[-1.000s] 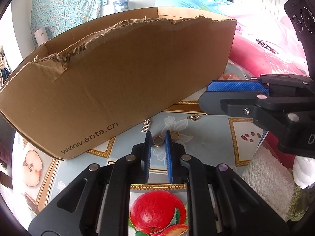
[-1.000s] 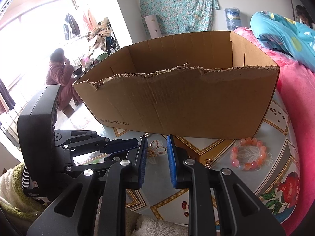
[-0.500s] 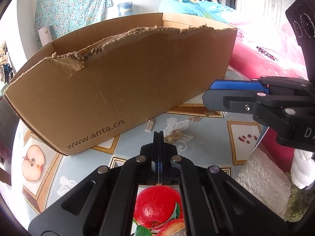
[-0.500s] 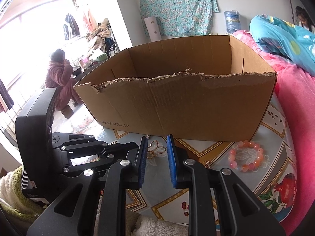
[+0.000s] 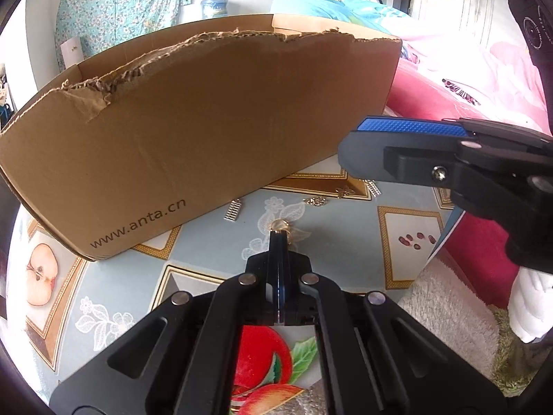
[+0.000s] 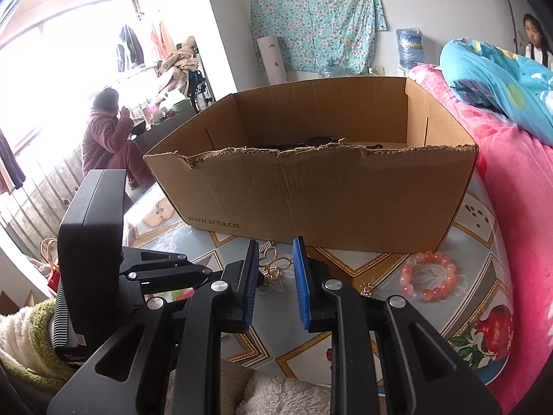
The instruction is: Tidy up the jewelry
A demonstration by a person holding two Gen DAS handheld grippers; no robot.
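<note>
My left gripper [image 5: 278,234] is shut on a small gold ring [image 5: 280,224], held just above the patterned tablecloth [image 5: 121,269] in front of the cardboard box [image 5: 207,131]. My right gripper [image 6: 275,259] is open and empty, hovering to the right of the left one. Below it lies a gold flower-shaped piece [image 6: 276,259]. A pink bead bracelet [image 6: 428,276] lies on the cloth at the right. Small silver and gold pieces [image 5: 314,201] and a silver clip [image 5: 234,210] lie by the box [image 6: 311,190].
A pink quilt [image 6: 518,207] borders the table on the right. A fluffy white towel [image 5: 449,311] lies at the near edge. People sit in the background, far from the table.
My left gripper has closed on the gold ring and lifted it slightly. Both grippers have risen, so more of the box's inside shows. The right gripper stays open.
</note>
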